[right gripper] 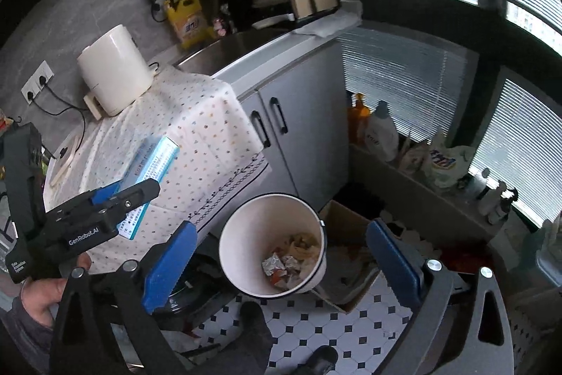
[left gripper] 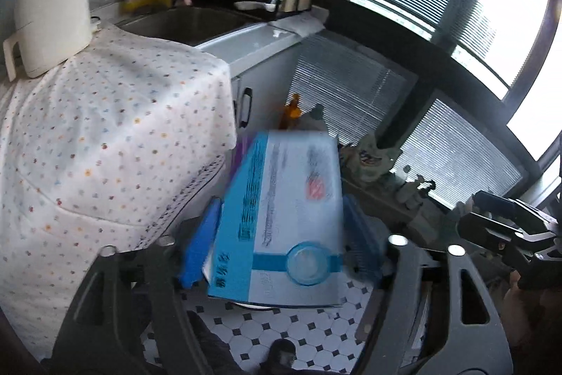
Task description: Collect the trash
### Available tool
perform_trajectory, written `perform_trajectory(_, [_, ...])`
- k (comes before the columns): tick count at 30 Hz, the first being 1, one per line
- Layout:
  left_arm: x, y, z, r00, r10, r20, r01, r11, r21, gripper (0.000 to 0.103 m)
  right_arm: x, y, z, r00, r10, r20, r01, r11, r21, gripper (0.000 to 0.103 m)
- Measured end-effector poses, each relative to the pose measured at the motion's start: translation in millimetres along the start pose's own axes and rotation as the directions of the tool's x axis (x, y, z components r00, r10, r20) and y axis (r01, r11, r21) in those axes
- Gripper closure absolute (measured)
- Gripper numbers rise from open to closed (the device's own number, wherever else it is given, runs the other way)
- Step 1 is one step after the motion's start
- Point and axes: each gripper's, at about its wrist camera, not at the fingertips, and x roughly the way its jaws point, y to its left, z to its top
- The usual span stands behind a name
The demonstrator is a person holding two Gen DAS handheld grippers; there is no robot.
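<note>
Trash (right gripper: pixel 288 264) lies in bucket (right gripper: pixel 242 234) beside cabinet (right gripper: pixel 309 115).

Box (left gripper: pixel 281 217): thin printed card, smooth, light sheen, blue and white.
Cloth (right gripper: pixel 196 129): matt woven cotton, dotted print, stitched border.
Bin (right gripper: pixel 274 245): smooth white plastic, slight gloss, holding crumpled foil and paper.
Kettle (right gripper: pixel 112 69): cream plastic, satin.
Sink (right gripper: pixel 232 44): brushed metal.
Floor (right gripper: pixel 316 322): glossy ceramic tile.
Gripper pads (right gripper: pixel 168 266): ribbed blue plastic.
Cardboard carton (right gripper: pixel 351 255): rough, matt.

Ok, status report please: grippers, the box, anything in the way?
Right gripper open, empty, facing white bin. Blue-white box inside left gripper, grip unclear. Bin mouth unobstructed.
</note>
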Motion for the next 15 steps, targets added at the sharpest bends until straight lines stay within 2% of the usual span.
perform_trajectory(4, [-6.3, -8.9, -0.3, 1.000, 0.001, 0.024, -0.001, 1.000, 0.006, 0.014, -7.7, -8.8, -3.3, 1.000, -0.006, 0.011, 0.006, 1.000, 0.014, 0.008])
perform_trajectory(15, [-40.0, -6.7, 6.1, 0.994, 0.075, 0.084, -0.074, 0.997, -0.020, 0.006, -18.1, -5.9, 7.9, 0.998, 0.040, 0.048, -0.040, 0.999, 0.008, 0.008])
